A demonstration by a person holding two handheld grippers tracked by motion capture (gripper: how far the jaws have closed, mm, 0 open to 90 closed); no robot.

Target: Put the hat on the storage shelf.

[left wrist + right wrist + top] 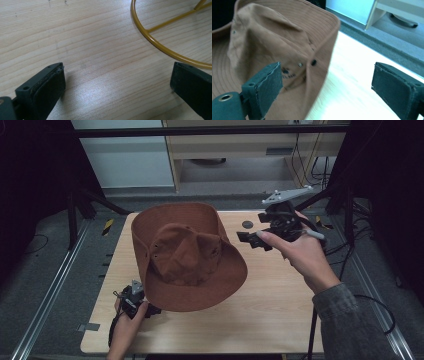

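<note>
Brown hat brim overhangs left gripper.

brown hat on wooden table; left tool at brim, right tool raised beside it.

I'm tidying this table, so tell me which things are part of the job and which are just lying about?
In use: brown hat, yellow wire ring by the left gripper, right gripper, open beside the hat.
Lying about: dark disc, tape strip.

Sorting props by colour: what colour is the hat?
Rust brown hat, clearest in the high view.
</note>
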